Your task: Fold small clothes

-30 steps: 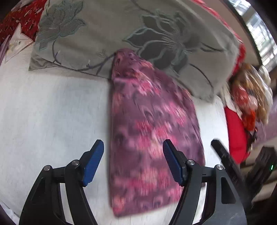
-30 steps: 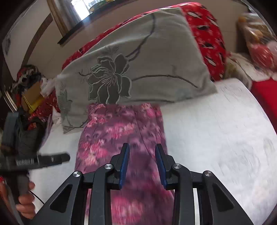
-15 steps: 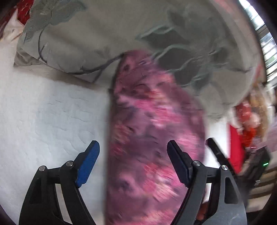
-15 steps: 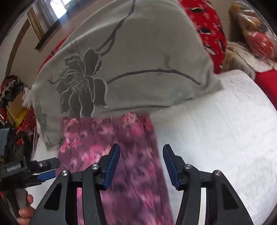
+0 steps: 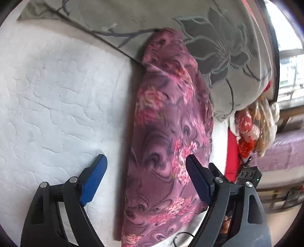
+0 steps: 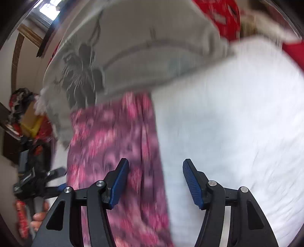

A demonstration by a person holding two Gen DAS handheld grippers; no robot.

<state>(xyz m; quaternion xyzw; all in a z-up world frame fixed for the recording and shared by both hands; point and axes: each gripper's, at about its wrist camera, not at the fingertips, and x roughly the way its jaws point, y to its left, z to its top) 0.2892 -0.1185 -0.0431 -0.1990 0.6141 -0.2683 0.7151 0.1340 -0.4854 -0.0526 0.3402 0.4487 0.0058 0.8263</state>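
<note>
A purple garment with pink flowers lies in a long folded strip on the white quilted bed, its far end against a grey flowered pillow. My left gripper hovers over the strip's left edge, jaws opening, pads clear of the cloth. In the right wrist view the same garment is blurred. My right gripper straddles its right edge, jaws opening, pads not pressing on it. The left gripper shows there at lower left, held by a hand.
The grey pillow leans on a red patterned cushion. A red cloth and crinkly wrapped bundles sit past the bed's right edge. Boxes and clutter stand at the left in the right wrist view. White bed surface spreads right of the garment.
Both grippers have dropped closer to the garment and moved toward its pillow end. Both pairs of jaws have spread wider, the right one most. The garment lies where it was.
</note>
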